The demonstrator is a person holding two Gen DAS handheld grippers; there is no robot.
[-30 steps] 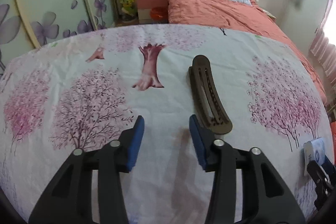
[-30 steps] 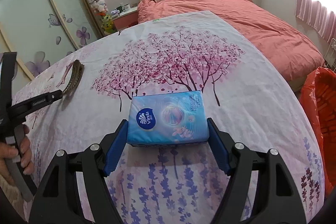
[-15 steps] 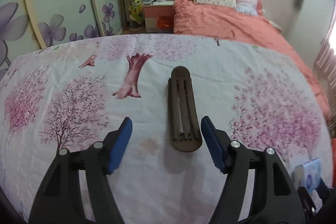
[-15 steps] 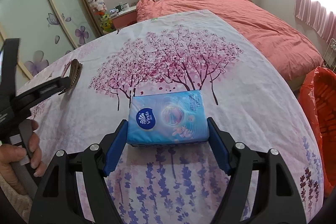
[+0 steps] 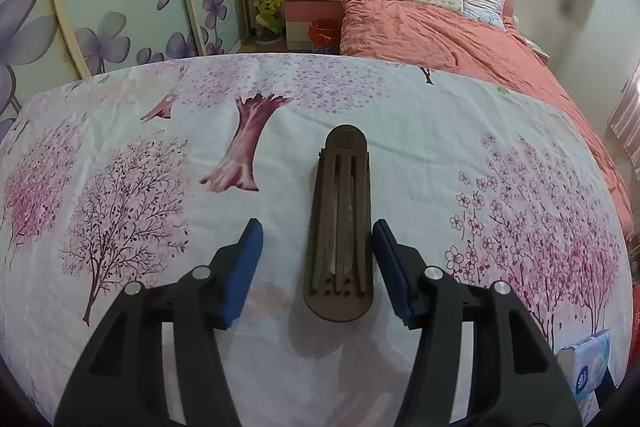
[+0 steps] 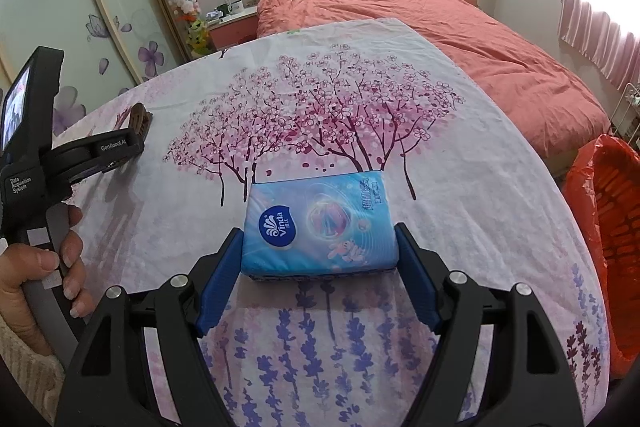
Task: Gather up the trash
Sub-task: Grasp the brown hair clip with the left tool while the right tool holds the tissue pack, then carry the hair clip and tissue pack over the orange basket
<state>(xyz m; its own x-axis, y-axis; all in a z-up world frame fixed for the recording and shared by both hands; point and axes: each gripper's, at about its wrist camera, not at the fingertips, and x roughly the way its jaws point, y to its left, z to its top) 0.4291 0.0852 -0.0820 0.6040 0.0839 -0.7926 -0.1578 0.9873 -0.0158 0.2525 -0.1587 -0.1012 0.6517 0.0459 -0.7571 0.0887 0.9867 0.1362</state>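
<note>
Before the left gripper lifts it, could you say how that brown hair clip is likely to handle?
The brown hair clip looks like rigid slotted plastic, so probably stiff and light. It is long and narrow, gripped near one end, so it may pivot. The closing left gripper straddles it, with a gap at one pad.

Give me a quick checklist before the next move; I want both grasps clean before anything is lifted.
1. Brown clip lies between the left gripper fingers: ok.
2. Left fingers pressing the clip: not ok; jaws are closing, a gap shows on the left side, while the right pad is close.
3. Blue tissue pack sits between the right gripper fingers: ok.
4. Right fingers firmly squeezing the pack: cannot tell; pads sit at its sides with no clear dent.
5. Orange bag stands open off the right edge of the flowered cloth: ok.
6. Cloth flat under both items: ok.
</note>
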